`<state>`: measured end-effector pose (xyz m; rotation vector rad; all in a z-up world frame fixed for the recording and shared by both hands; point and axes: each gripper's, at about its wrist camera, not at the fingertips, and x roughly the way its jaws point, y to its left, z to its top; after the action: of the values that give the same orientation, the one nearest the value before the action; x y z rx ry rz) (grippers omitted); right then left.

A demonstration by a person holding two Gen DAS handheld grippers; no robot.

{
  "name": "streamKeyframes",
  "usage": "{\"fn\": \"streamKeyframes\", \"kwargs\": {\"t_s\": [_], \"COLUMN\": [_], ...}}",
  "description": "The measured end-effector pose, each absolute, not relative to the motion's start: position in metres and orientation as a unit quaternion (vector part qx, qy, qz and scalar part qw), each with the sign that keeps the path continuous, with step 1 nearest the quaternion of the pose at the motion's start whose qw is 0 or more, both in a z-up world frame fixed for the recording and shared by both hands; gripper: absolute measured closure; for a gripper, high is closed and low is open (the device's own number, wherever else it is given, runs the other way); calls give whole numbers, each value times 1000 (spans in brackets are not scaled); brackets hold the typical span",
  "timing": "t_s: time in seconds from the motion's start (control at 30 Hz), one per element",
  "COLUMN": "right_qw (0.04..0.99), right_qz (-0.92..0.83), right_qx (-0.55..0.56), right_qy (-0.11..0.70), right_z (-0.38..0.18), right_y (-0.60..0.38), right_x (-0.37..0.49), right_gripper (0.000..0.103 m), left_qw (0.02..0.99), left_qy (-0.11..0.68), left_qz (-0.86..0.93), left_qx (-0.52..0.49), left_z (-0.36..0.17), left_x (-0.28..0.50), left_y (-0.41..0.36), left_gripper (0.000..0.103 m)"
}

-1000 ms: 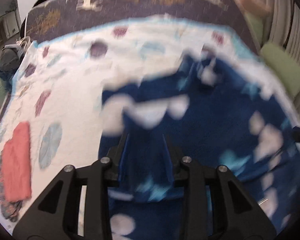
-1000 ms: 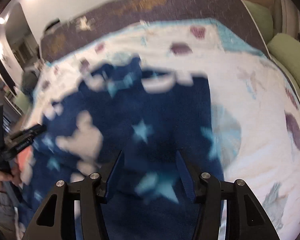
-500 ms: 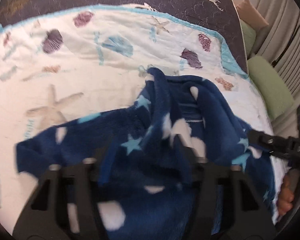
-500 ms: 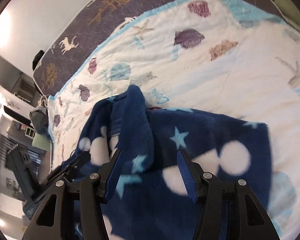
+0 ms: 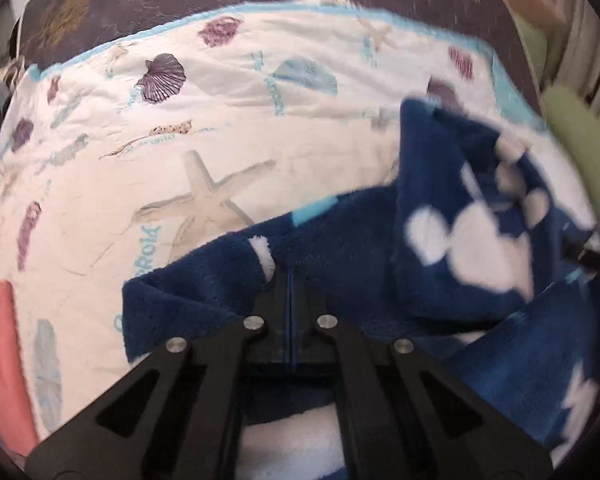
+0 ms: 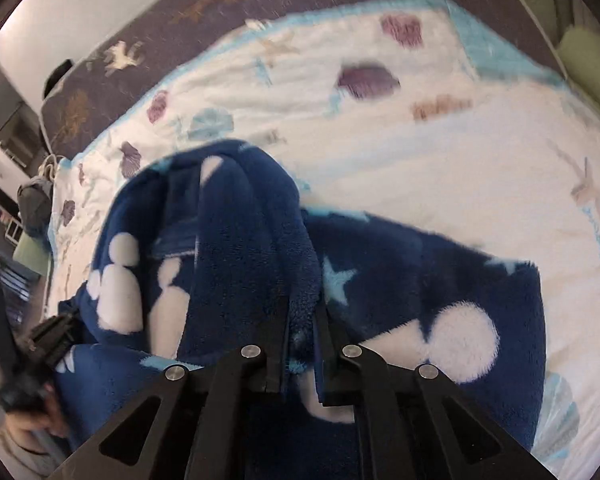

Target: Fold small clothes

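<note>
Both tools have just been closing: the left tool (image 5: 290, 280) and the right tool (image 6: 302, 320) each pinch the fleece (image 6: 420, 280) lying on the bed (image 5: 220, 140). To fold well, I think both should lift evenly and keep the edge tight.

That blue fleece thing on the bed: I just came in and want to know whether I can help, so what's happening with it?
A person is folding a small navy fleece garment, printed with white shapes and pale stars, on a seashell-print quilt. Each hand holds a gripper. The left gripper has just closed at the garment's edge; the right gripper has just closed on a raised ridge of the fleece. The garment is bunched, not yet flat. A coral cloth lies to one side.
</note>
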<state>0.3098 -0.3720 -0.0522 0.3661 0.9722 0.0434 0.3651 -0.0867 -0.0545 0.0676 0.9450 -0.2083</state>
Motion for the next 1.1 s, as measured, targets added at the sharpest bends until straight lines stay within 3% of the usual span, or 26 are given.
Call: {"fn": "streamKeyframes", "kwargs": {"t_s": [0.1,0.3,0.47,0.73,0.93,1.0,1.1], "right_qw": [875,900,863,893,910,912,918], "right_qz": [7,46,21,12,37,43,39], "right_qx": [170,172,156,130,98,89,79], "right_qy": [453,398,480,430,401,398,387], "right_z": [-38,-8,-60,-37,-4,1,5], "right_y": [-374,-359,-346,-343,-350,-353,-355], "right_x": [304,294,320,290,219,192,147], "right_gripper": [86,87,93,90,87,86,79], "left_qw": [894,897,876,902,917,924,935], "left_qy": [432,391,452,384,343,323,289], "left_qz": [-118,-206,-150,-132,-140,-128,-106], "left_qx": [5,-18,74,146,152,160,175], "left_z": [-33,-5,-69,-39,-4,3,9], "left_x": [355,344,369,331,277,251,208], "left_y": [-87,-127,-160,-163,-138,-129,-114], "left_gripper": [102,97,96,95,69,50,41]}}
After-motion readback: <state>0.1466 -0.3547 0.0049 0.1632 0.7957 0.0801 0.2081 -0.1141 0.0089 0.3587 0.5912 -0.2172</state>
